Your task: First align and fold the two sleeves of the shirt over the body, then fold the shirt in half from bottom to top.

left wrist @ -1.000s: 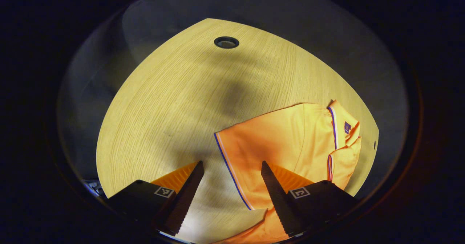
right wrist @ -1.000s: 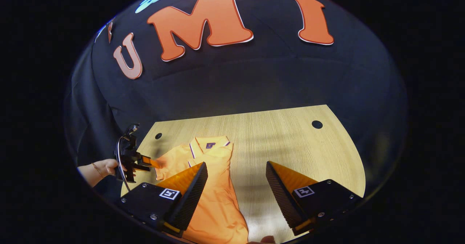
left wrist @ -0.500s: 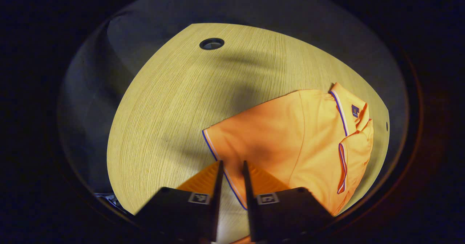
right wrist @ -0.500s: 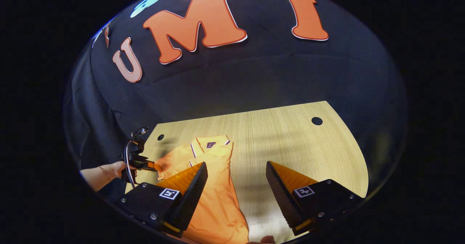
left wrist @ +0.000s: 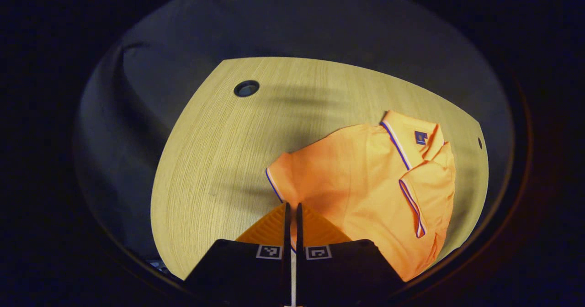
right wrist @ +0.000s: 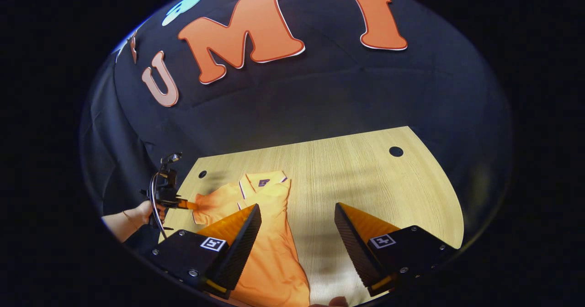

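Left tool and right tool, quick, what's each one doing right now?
Left tool: closed on the blue-trimmed sleeve hem of the orange polo shirt.
Right tool: open, holding nothing, above the light wooden table.

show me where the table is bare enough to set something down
Bare wood: the wide stretch of table from the shirt across to the cable hole. Crowded: the shirt's far side, where the left gripper pinches the sleeve.

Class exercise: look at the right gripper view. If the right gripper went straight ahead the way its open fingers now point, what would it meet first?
The right gripper points over bare table, just right of the orange shirt. Going straight on, it would probably meet the tabletop first, not the shirt, though depth is hard to judge here.
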Demonstrator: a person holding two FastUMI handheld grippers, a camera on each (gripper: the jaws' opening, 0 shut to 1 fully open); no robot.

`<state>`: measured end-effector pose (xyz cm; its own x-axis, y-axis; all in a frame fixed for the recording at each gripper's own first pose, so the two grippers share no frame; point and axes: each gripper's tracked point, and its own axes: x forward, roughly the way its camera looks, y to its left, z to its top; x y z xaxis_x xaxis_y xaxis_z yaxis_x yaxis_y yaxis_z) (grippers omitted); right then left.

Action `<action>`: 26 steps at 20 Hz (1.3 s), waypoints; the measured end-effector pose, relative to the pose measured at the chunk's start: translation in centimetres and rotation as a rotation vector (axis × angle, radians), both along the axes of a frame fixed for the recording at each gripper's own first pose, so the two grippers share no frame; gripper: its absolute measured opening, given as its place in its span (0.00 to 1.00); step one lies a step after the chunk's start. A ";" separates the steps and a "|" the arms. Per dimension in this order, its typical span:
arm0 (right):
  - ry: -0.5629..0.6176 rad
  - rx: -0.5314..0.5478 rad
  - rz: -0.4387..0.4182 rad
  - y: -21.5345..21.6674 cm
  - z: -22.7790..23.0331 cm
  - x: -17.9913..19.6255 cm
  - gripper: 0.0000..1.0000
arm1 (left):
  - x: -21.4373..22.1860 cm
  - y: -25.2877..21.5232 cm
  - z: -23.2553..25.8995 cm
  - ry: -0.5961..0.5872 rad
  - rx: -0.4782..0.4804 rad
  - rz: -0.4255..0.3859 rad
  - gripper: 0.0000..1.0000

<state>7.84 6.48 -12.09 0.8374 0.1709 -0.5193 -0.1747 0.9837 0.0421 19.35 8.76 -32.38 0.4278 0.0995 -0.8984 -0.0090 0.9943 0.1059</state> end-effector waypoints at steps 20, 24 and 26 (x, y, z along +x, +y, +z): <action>-0.007 0.015 -0.061 -4.4 -0.1 -2.5 0.99 | -3.5 -23.7 2.0 0.011 -0.102 -0.390 0.04; 0.003 0.023 -0.070 -4.9 -0.5 -2.8 0.98 | -3.8 -25.8 1.5 0.007 -0.099 -0.413 0.04; 0.007 0.021 -0.070 -4.8 -0.6 -2.7 0.98 | -3.8 -26.4 1.2 0.002 -0.109 -0.408 0.05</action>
